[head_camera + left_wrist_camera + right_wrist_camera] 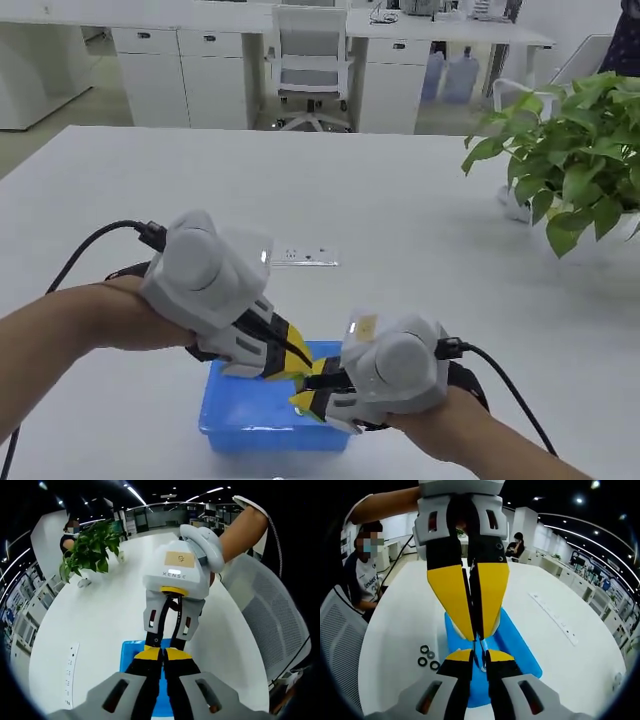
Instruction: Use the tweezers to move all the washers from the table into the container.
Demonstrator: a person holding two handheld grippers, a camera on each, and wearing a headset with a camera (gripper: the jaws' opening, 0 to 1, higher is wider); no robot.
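The left gripper point(285, 358) is held over the blue container point(235, 410), which stands close to the near edge of the table point(400, 220). Its jaws are drawn narrow; whether anything is clamped between them cannot be told.

The right gripper point(312, 392) is presented tip to tip from the opposite side. Its jaws are also narrow, and a thin metal piece, judged to be the tweezers point(482, 664), is gripped between them.

In the right gripper view, four washers point(427, 657) are seen on the table just beside the container's long wall. None can be made out inside the container.

Caution:
- If one grip is released before the other is firm, the tweezers may be dropped into the container.
- If the tweezers are clamped askew, their tips may be misaligned, and washers may be flicked across the table instead of lifted.
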